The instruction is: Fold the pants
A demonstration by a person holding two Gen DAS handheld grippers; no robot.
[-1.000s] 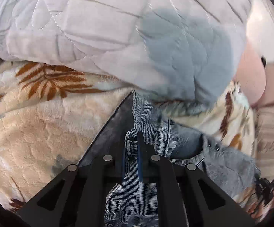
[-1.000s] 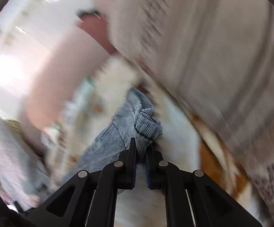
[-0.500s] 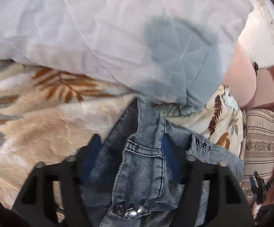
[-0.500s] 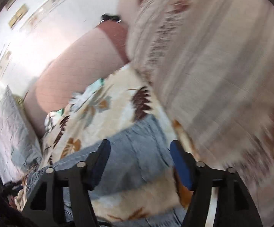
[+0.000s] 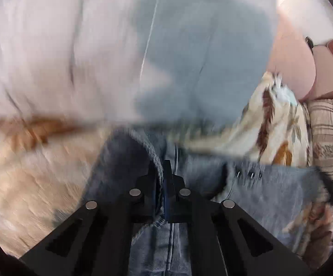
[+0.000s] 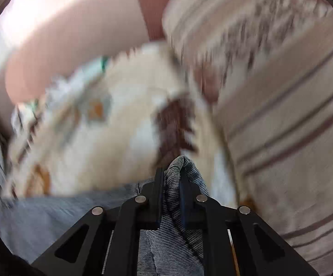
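On the leaf-print blanket (image 5: 28, 184), pants (image 5: 269, 191) run sideways between both tongs; left gripper (image 5: 160, 174) clenched on one hem, right gripper (image 6: 169, 179) clenched on another; neither nearer.

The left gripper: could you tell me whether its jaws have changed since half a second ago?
Yes. The left gripper, then spread wide over the jeans, is now shut on a fold of them, nearer the grey quilt.

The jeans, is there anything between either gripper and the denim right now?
No. The left gripper is shut on a seam of the jeans, and the right gripper is shut on another bunched fold, so nothing visible stands between them.
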